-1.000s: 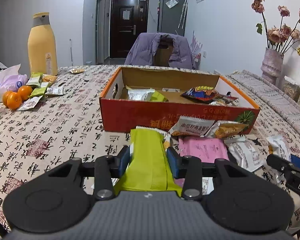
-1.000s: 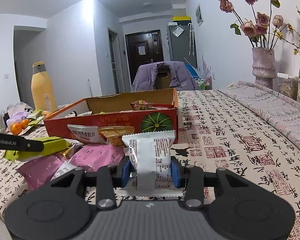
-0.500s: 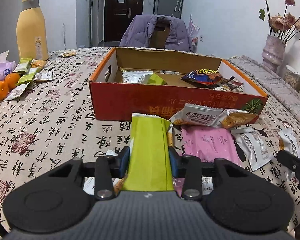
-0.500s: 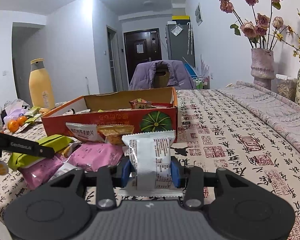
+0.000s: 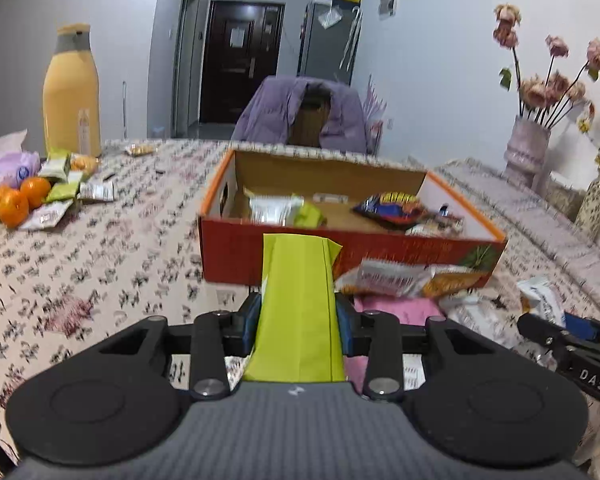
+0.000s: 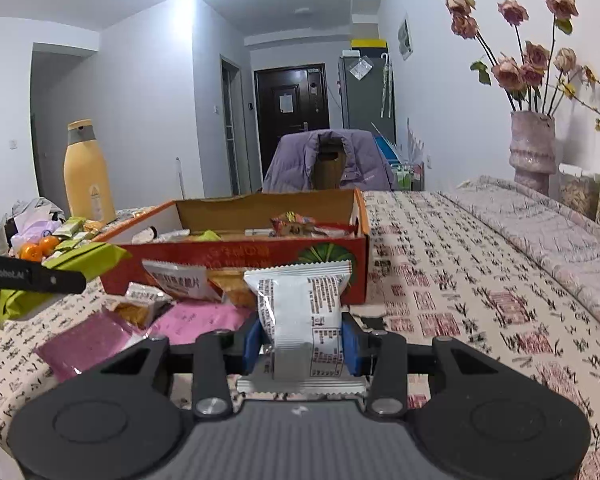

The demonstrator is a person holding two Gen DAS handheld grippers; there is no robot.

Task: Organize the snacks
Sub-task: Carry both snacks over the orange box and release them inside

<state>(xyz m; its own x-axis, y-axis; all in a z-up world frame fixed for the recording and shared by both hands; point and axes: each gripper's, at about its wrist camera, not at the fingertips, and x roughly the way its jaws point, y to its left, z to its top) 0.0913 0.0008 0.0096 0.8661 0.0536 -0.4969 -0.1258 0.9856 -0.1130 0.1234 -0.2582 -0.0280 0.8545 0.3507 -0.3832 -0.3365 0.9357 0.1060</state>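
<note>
My left gripper point(image 5: 298, 316) is shut on a lime green snack packet point(image 5: 298, 300), held above the table just in front of the red cardboard box point(image 5: 340, 248). The packet also shows in the right wrist view point(image 6: 80, 260). My right gripper point(image 6: 300, 340) is shut on a white snack packet point(image 6: 300, 308), a short way in front of the box point(image 6: 236, 264). The box holds several snacks. Loose packets point(image 5: 396, 280) lie against its front wall, with pink ones point(image 6: 196, 320) beside them.
A tall yellow bottle point(image 5: 71, 92), oranges point(image 5: 14, 204) and more packets point(image 5: 72, 192) sit at the far left. Vases with dried roses point(image 6: 532, 152) stand at the right. A chair with a purple jacket point(image 5: 300, 116) is behind the table.
My left gripper has lifted and moved closer to the box with the green packet. My right gripper with the white packet has risen slightly.
</note>
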